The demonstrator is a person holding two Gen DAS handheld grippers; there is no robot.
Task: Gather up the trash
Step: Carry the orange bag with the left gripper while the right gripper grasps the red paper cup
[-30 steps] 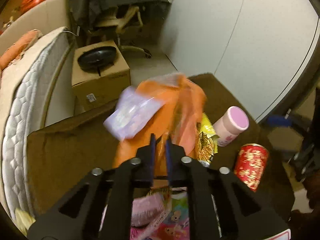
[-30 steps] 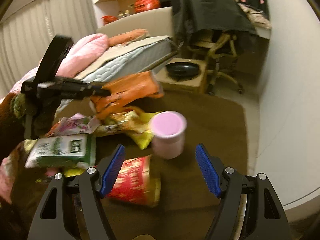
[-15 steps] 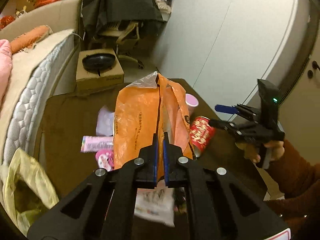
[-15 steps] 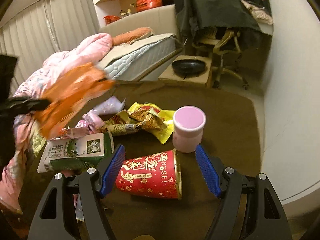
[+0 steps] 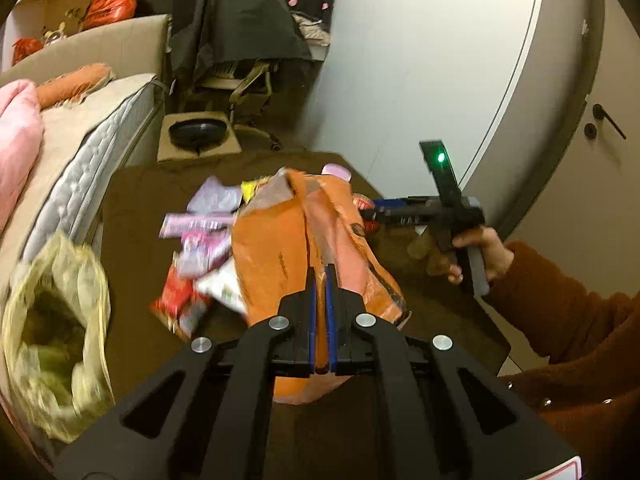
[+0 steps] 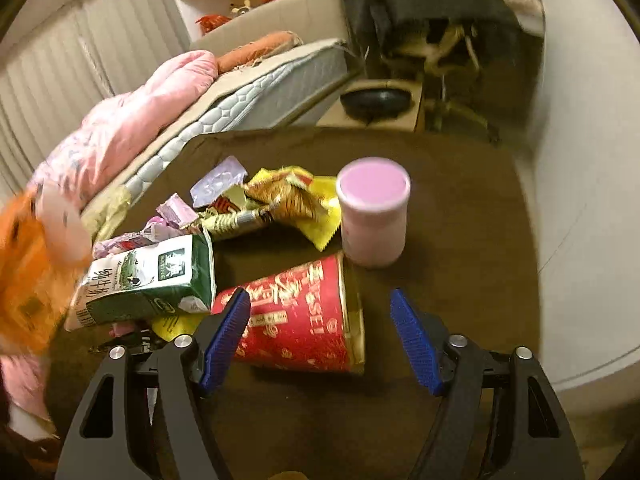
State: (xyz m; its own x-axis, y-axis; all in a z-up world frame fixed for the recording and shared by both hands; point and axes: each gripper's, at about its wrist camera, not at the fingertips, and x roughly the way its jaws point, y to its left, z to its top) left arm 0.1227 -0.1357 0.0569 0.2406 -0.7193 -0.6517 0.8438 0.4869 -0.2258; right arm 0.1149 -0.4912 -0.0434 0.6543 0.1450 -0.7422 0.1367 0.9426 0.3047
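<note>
Pinching a crumpled orange plastic bag [image 5: 288, 256] between clenched blue pads of the left gripper [image 5: 319, 280], lifted above the dark brown bench [image 5: 136, 200]. Seen again as an orange blur [image 6: 24, 280] at the left edge of the right wrist view. Hanging to the left, beside the bench edge: a pale yellow-green translucent trash bag [image 5: 56, 320], mouth open.

Closing now, the right gripper [image 6: 320, 332], jaws still wide, pads not pressing anything; between them and just ahead, a red paper cup with gold lettering [image 6: 296, 312] lying on its side on the bench. Standing upright right behind the cup, a pink cylindrical container with a lilac lid [image 6: 374, 216]. Lying left of the cup, a green-and-white milk carton [image 6: 148, 276]; beyond, crumpled yellow snack wrappers [image 6: 292, 196] and purple wrappers [image 6: 218, 182].
</note>
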